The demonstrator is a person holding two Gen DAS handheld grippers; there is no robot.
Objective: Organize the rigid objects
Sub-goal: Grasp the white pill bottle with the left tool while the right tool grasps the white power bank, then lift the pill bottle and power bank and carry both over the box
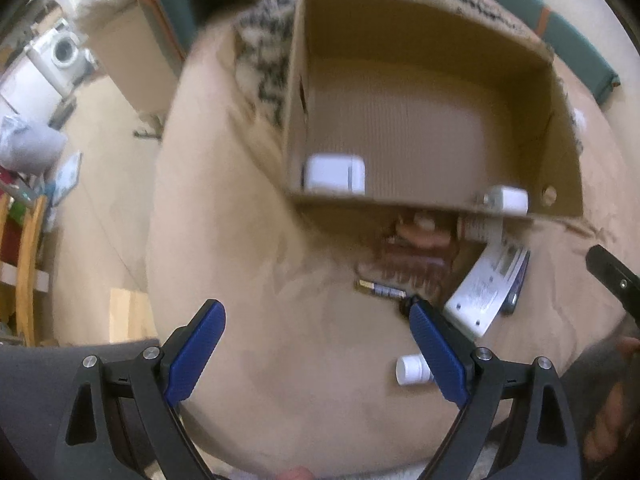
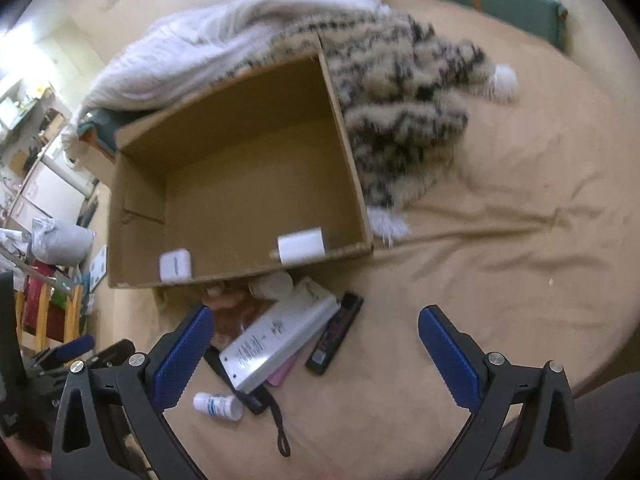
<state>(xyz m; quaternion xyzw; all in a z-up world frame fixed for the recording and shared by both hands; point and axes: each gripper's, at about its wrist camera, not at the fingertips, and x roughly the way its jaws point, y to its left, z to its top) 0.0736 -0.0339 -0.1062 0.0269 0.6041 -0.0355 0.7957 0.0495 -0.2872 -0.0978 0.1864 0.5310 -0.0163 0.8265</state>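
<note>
An open cardboard box (image 1: 298,92) (image 2: 344,128) stands on a tan bedsheet. Inside lie a white earbud case (image 1: 334,173) (image 2: 175,265) and a white charger plug (image 1: 506,199) (image 2: 301,246). In front of the box lie a battery (image 1: 380,289), a white flat device (image 1: 486,288) (image 2: 276,338), a small white bottle (image 1: 412,369) (image 2: 218,405), a dark remote-like bar (image 2: 334,334) and a white cup (image 2: 274,285). My left gripper (image 1: 314,344) is open and empty above the sheet. My right gripper (image 2: 316,350) is open and empty over the pile.
A black-and-white fuzzy blanket (image 2: 404,120) and a white duvet (image 2: 224,40) lie behind the box. A black strap (image 2: 276,420) trails from the pile. The bed edge drops to the floor at left (image 1: 100,240), with a wooden rack (image 1: 28,272).
</note>
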